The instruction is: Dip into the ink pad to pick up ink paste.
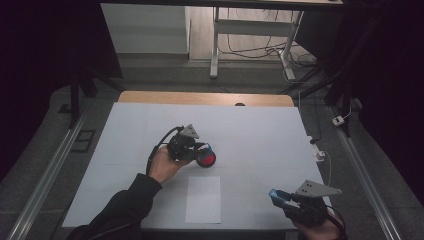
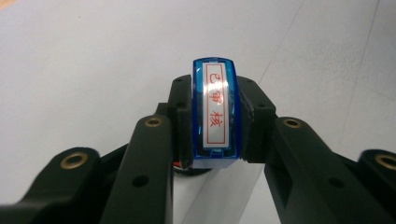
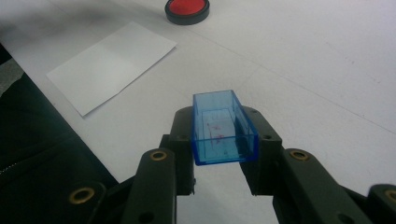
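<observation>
My left gripper (image 1: 200, 149) is squeezed tight on the stamp (image 2: 215, 112), right over the red ink pad (image 1: 206, 159), so it can dip for ink. My right gripper (image 1: 286, 199) pinches the blue cap (image 3: 223, 128) far from the pad, past the paper (image 1: 203, 199), out of the way.

I work in a lab or test room: my table (image 1: 260, 125) is covered with a plain white sheet, metal rails (image 1: 45, 180) flank it on the grey floor, and loose cables (image 1: 255, 50) trail under a desk frame (image 1: 216, 40) behind.
</observation>
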`<move>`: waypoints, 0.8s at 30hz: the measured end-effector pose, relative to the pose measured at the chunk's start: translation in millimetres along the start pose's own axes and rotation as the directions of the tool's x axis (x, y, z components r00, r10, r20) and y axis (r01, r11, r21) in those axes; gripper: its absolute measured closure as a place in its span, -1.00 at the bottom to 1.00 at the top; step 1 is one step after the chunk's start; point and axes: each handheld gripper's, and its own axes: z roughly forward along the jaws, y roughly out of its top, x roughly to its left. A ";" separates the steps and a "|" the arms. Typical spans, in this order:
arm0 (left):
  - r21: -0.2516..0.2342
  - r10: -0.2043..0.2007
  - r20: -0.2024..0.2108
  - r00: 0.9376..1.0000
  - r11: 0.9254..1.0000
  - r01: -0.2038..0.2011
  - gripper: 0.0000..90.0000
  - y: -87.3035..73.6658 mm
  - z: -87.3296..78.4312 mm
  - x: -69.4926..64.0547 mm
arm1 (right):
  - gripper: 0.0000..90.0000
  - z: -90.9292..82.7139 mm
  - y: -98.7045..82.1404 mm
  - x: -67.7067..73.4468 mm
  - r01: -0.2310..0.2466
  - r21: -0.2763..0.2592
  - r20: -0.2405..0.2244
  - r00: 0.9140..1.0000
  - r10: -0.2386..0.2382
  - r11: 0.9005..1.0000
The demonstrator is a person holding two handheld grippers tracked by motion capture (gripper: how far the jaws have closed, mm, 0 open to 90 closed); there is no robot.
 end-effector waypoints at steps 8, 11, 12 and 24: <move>0.026 -0.025 -0.012 1.000 0.999 0.026 0.56 0.6 16.0 3.4 | 0.52 0.1 0.0 0.2 0.003 0.003 0.003 1.000 -0.003 1.000; 0.036 -0.036 -0.019 0.999 0.999 0.036 0.56 -1.3 19.4 5.9 | 0.52 0.1 -0.1 0.2 0.003 0.003 0.003 1.000 -0.003 1.000; 0.039 -0.041 -0.021 0.999 0.998 0.041 0.56 -1.7 20.2 6.6 | 0.52 0.1 -0.1 0.2 0.004 0.003 0.003 1.000 -0.004 1.000; 0.042 -0.066 -0.032 0.997 0.997 0.067 0.56 -5.5 28.6 11.0 | 0.52 0.5 0.1 0.5 0.006 0.006 0.000 1.000 -0.006 1.000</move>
